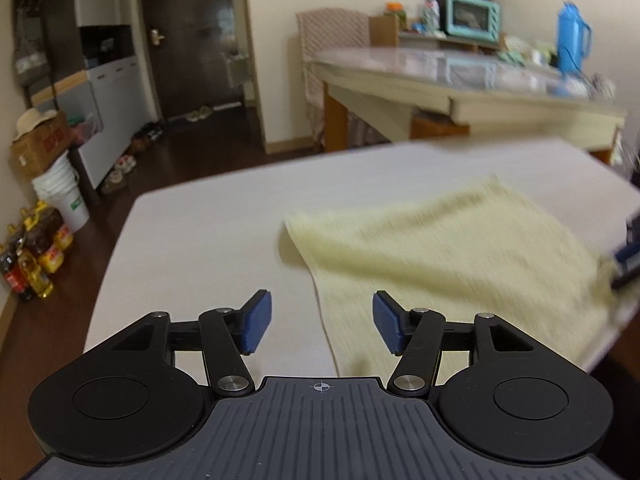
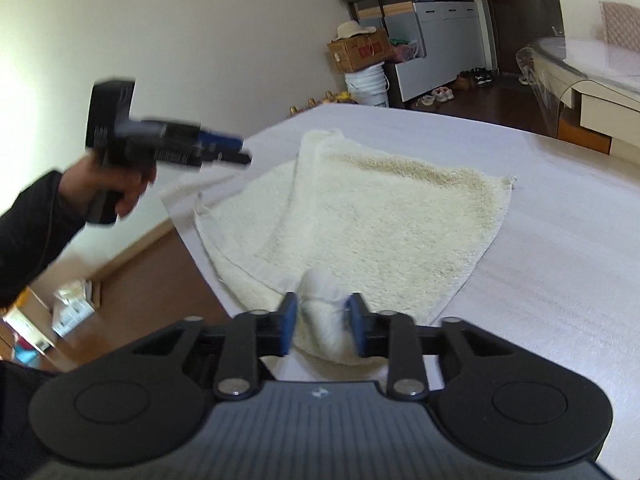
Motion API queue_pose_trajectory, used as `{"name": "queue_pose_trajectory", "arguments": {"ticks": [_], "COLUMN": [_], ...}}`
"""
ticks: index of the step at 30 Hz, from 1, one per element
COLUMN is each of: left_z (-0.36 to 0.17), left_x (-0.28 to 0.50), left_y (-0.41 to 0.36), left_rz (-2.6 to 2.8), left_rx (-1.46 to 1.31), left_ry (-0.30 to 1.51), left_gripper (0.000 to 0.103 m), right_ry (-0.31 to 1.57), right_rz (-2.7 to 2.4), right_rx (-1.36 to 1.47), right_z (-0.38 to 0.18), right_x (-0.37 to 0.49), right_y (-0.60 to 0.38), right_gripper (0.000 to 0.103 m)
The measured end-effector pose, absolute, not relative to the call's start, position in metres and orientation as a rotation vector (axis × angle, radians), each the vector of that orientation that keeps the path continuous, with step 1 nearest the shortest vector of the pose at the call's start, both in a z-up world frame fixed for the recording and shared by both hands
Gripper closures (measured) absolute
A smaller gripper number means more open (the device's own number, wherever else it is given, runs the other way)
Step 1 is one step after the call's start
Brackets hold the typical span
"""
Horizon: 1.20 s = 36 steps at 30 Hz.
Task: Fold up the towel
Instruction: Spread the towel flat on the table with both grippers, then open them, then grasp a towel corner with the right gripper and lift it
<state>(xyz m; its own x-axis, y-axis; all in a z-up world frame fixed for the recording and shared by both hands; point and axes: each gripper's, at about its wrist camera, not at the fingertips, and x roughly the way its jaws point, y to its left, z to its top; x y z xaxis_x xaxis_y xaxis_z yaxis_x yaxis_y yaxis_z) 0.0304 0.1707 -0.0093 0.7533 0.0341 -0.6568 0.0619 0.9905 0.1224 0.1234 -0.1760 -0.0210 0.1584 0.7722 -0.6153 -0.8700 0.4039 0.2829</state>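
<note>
My left gripper [image 1: 320, 326] hangs above the table [image 1: 200, 240] with its jaws spread wide and nothing between them; the near edge of the pale yellow towel [image 1: 440, 248] runs right under them, at twelve o'clock. The towel lies partly folded on the table, one layer lapped over another. At three o'clock my right gripper [image 2: 322, 326] is clenched on a bunched corner of the towel, pads [image 2: 290, 330] pressing either side. My worry: that pinch looks thick and rounded, so a pull could slip it loose. And with the left side unheld, dragging would skew the whole cloth toward the table's edge.
</note>
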Motion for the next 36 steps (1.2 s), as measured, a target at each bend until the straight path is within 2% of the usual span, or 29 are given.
{"name": "queue_pose_trajectory", "arguments": {"ticks": [5, 7, 8, 18, 20, 23, 24, 25, 27, 36], "left_z": [-0.023, -0.022, -0.021, -0.014, -0.012, -0.013, -0.014, -0.015, -0.017, -0.018], "left_x": [0.013, 0.006, 0.002, -0.020, -0.019, -0.016, -0.016, -0.015, -0.016, -0.024], "left_y": [0.163, 0.163, 0.162, 0.166, 0.166, 0.164, 0.163, 0.162, 0.161, 0.156], "left_rz": [-0.018, -0.013, -0.011, -0.025, -0.031, -0.050, -0.057, -0.064, -0.074, -0.097], "left_rx": [0.179, 0.177, 0.183, 0.254, 0.253, 0.240, 0.239, 0.237, 0.235, 0.249], "left_ry": [0.772, 0.780, 0.786, 0.808, 0.802, 0.796, 0.796, 0.795, 0.794, 0.806], "left_gripper": [0.048, 0.057, 0.059, 0.056, 0.055, 0.055, 0.055, 0.055, 0.054, 0.053], "right_ry": [0.743, 0.730, 0.724, 0.698, 0.675, 0.637, 0.629, 0.621, 0.616, 0.599], "right_rz": [1.181, 1.188, 1.190, 1.210, 1.206, 1.202, 1.197, 1.188, 1.190, 1.287], "right_rx": [-0.184, -0.195, -0.209, -0.287, -0.300, -0.353, -0.381, -0.408, -0.429, -0.530], "right_z": [-0.014, -0.012, -0.013, -0.016, -0.016, -0.015, -0.015, -0.015, -0.015, -0.013], "right_x": [0.107, 0.100, 0.097, 0.086, 0.086, 0.084, 0.083, 0.082, 0.081, 0.077], "right_y": [-0.180, -0.180, -0.179, -0.175, -0.174, -0.170, -0.168, -0.165, -0.165, -0.159], "right_gripper": [0.089, 0.089, 0.089, 0.081, 0.073, 0.073, 0.068, 0.053, 0.038, 0.038]}}
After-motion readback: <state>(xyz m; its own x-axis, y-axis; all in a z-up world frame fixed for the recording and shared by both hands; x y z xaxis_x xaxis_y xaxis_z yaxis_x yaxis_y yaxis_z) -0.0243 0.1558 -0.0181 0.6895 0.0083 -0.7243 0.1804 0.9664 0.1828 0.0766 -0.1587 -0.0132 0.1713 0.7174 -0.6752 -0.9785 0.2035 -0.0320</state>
